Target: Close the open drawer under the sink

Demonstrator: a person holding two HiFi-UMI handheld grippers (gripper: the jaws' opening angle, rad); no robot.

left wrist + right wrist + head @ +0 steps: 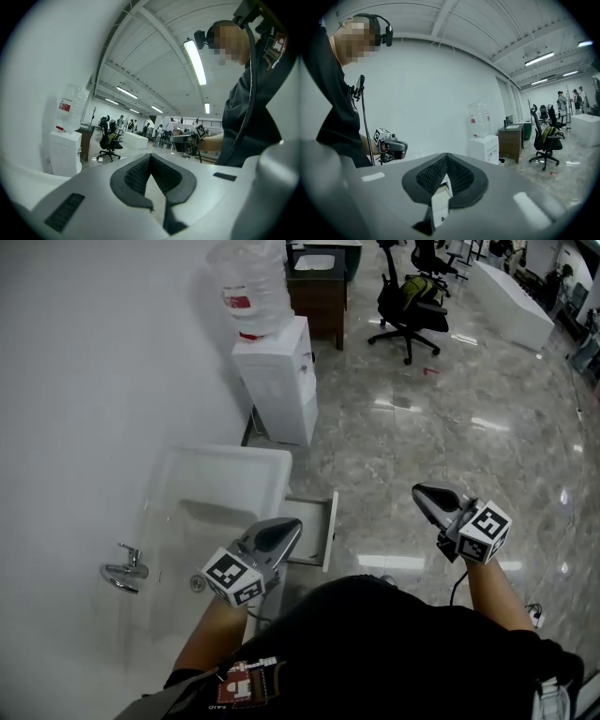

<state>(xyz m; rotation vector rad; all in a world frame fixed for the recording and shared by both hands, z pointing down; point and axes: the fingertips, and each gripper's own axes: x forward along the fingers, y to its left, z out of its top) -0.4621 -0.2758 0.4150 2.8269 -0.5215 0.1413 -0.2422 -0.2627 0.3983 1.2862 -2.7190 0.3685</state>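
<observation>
Hovering over the sink (225,474), the left gripper (292,527) has its jaws pressed together, empty. Open drawer (315,514) juts right just beside its tip. Right gripper (419,491), likewise closed, hangs farther right.

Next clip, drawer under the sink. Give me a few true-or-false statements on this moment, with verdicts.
1. The drawer under the sink stands open. True.
2. The left gripper is clamped on the drawer front. False: its jaws are shut on nothing.
3. A water dispenser stands against the wall beyond the sink. True.
4. The right gripper carries a cup. False: it is shut and empty, off to the drawer's right.
5. The office chair lies tipped over. False: it stands upright.
</observation>
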